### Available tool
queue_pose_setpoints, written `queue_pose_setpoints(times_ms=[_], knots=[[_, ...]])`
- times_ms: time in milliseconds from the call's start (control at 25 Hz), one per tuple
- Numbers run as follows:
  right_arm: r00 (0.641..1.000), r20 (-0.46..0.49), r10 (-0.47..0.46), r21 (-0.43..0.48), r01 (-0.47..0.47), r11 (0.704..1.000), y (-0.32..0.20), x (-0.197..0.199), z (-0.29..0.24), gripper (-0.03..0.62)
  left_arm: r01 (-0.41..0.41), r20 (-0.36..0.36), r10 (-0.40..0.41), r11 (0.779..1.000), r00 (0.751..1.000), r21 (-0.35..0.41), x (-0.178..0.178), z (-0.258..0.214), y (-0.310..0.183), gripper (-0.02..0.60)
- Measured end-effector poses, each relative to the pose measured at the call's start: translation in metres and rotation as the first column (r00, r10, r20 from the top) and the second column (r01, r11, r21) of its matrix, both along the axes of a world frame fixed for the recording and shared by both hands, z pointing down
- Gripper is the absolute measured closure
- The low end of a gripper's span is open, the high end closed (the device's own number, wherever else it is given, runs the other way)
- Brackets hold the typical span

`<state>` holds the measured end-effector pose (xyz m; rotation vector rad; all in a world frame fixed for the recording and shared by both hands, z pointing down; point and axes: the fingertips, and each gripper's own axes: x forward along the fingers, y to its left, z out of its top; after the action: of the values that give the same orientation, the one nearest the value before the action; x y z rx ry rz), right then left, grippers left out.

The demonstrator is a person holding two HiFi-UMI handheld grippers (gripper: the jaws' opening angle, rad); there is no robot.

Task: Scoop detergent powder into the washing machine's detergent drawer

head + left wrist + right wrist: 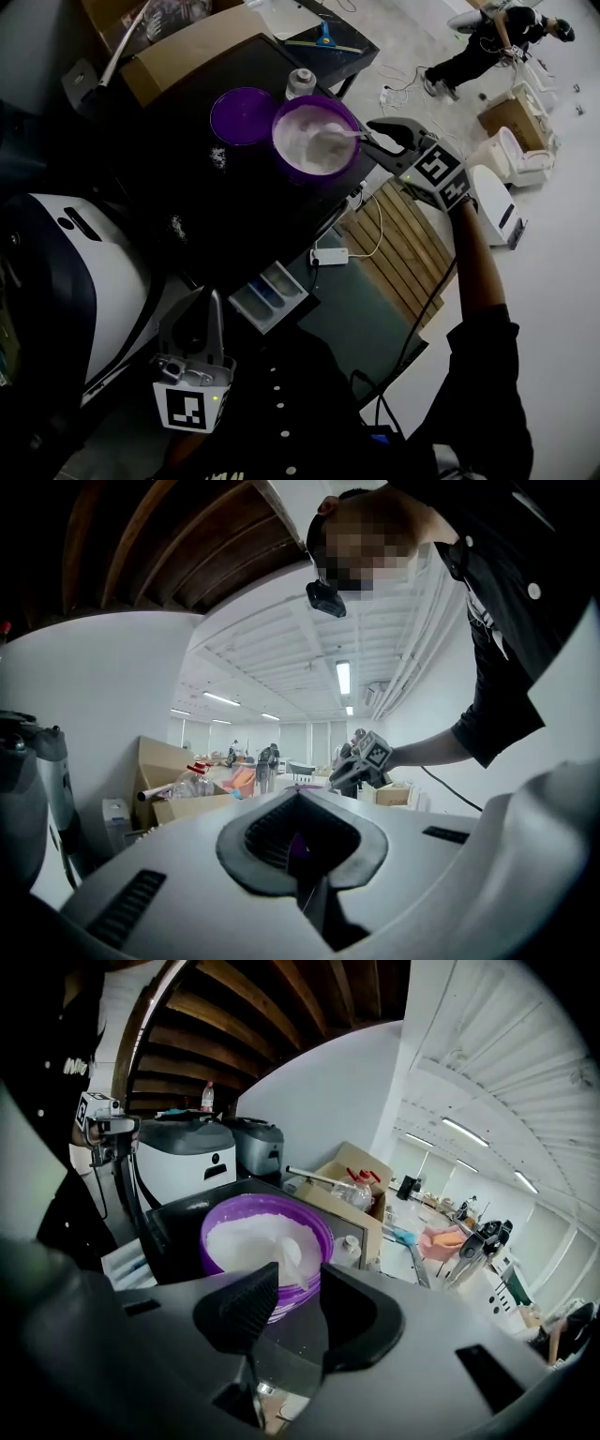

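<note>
A purple bowl (pixel 314 142) (pixel 267 1241) of white detergent powder stands on the black table (pixel 234 206). A white scoop (pixel 335 138) (pixel 289 1252) lies in the powder, its handle pointing at my right gripper (pixel 368 134) (pixel 289 1283). That gripper hovers at the bowl's right rim, jaws open, with the handle in the gap and not pressed. The detergent drawer (pixel 269 297) (pixel 127 1262) is pulled out of the white washing machine (pixel 84 272) (pixel 183 1162). My left gripper (pixel 204 305) (pixel 302 855) is low beside the machine, shut and empty.
A purple lid (pixel 242 114) and a small white bottle (pixel 300 82) sit behind the bowl. Cardboard boxes (pixel 187 47) stand at the table's far end. A power strip (pixel 330 255) and wooden slats (pixel 398 234) lie below the table edge. A person (pixel 487 42) crouches far off.
</note>
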<state>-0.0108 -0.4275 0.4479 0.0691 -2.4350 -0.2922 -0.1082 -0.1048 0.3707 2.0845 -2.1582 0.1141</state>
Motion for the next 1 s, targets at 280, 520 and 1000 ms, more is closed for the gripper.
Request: queue_pose_setpoints(times_ms=[280, 520, 1000], knots=[[0.997, -0.023, -0.069, -0.019, 0.069, 0.997, -0.003, -0.008, 0.006, 0.465, 0.021, -0.013, -0.021, 0.999, 1.0, -0.025, 0.0, 0.008, -0.005, 0.568], [0.991, -0.054, -0.12, -0.022, 0.119, 0.993, -0.001, -0.012, 0.007, 0.56, 0.032, -0.021, -0.033, 0.999, 0.999, -0.039, -0.002, 0.011, -0.01, 0.568], [0.959, -0.247, -0.14, -0.101, 0.118, 0.988, 0.024, -0.025, 0.012, 0.562, 0.053, -0.028, -0.054, 0.998, 0.998, -0.042, -0.01, 0.013, -0.013, 0.568]])
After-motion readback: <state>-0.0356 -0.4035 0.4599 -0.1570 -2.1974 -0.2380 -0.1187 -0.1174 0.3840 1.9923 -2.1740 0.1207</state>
